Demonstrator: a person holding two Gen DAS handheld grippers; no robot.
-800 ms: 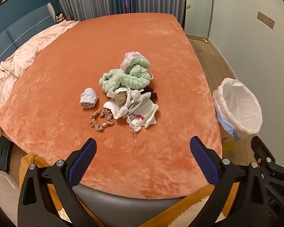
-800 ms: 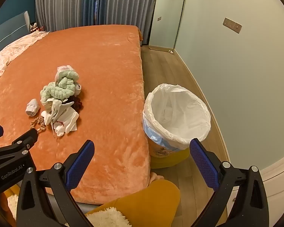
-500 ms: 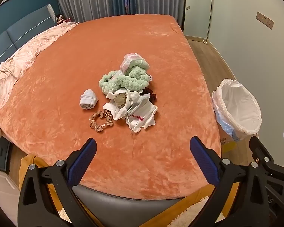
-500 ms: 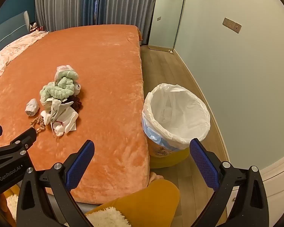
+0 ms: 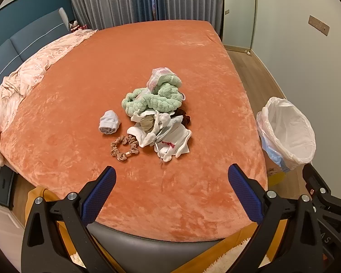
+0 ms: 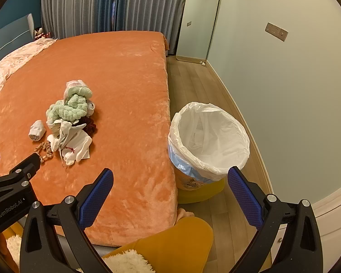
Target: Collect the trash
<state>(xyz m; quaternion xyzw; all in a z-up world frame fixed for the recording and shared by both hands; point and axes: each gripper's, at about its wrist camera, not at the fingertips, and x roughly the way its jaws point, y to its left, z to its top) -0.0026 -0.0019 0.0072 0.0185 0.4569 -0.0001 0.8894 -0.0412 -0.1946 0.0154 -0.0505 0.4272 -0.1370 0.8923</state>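
Orange plush bed cover (image 5: 106, 72); pale pink floral quilt (image 5: 34, 68). Mint-green fluffy yarn (image 5: 152, 101), white cloths (image 5: 170, 134), light blue rolled sock (image 5: 109, 122), tan dotted scrunchie (image 5: 124, 147), dark red scrunchie (image 6: 88, 124). White bin liner (image 6: 209, 136), yellow bin (image 6: 200, 192). Grey curtains (image 6: 79, 6).

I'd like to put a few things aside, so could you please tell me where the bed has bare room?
Free: the blanket between the pile and the near edge, and the far half toward the curtains. Crowded: the middle.
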